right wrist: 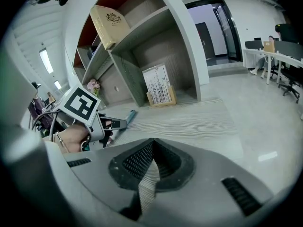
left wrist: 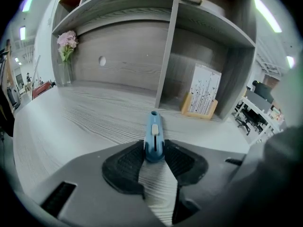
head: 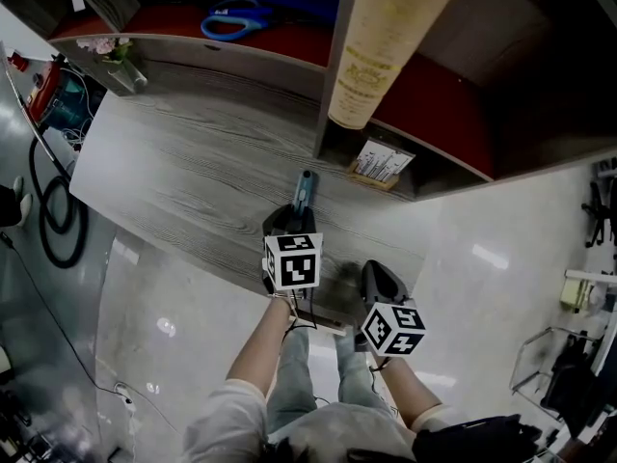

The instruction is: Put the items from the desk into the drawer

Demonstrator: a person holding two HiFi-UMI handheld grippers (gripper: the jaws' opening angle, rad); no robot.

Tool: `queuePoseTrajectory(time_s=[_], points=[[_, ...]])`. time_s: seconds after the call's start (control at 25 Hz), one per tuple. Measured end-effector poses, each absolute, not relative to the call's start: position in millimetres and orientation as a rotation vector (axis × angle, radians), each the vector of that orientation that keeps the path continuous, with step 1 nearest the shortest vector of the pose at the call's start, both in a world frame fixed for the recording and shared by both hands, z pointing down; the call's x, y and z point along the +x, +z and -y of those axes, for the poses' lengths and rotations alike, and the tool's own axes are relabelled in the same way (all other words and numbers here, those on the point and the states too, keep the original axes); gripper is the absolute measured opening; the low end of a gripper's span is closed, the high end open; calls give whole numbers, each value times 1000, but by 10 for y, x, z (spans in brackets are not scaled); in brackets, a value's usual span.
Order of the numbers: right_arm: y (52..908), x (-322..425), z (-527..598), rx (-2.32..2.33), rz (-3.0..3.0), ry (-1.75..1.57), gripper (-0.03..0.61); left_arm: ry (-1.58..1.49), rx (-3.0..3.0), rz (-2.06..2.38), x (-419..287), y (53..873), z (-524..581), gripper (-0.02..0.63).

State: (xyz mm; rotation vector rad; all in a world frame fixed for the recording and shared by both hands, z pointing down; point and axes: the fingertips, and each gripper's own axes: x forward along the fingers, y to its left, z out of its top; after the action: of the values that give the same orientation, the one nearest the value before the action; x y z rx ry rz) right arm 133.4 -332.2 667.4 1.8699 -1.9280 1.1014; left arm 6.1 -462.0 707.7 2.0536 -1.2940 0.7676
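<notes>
- Left gripper (left wrist: 155, 153) clenched on a blue knife (left wrist: 154, 135); the jaws pinch its rear end and the rest sticks forward past the tips.
- Head view: left gripper (head: 297, 216) is over the front part of the desk (head: 183, 181), with the knife (head: 306, 189) pointing toward the shelf (head: 333, 75).
- Cannot tell whether the knife touches the desk.
- Right gripper (right wrist: 152, 151) has its jaws closed together at the tips, with nothing between them; only desk grain shows through the gap behind.
- Head view: right gripper (head: 379, 284) is at the desk's front edge, just right of the left one and nearer the person.
- Right gripper view shows the left gripper (right wrist: 105, 124) and the knife (right wrist: 130, 116) off to its left.
- Card holder (left wrist: 202, 92) stands in the lower shelf bay, beyond the knife and to its right.
- Vase with pink flowers (left wrist: 66, 56) is at the desk's back left.
- Tan book (head: 386, 46) leans on the upper shelf; blue scissors (head: 236, 22) lie on the red shelf to its left.
</notes>
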Motion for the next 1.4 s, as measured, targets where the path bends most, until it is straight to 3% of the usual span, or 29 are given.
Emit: queuePoseTrajectory(time_s=[1.4], points=[[6345, 1423, 3149, 1922, 1943, 1024, -2, 697, 2086, 1255, 73, 6702, 4389, 130]])
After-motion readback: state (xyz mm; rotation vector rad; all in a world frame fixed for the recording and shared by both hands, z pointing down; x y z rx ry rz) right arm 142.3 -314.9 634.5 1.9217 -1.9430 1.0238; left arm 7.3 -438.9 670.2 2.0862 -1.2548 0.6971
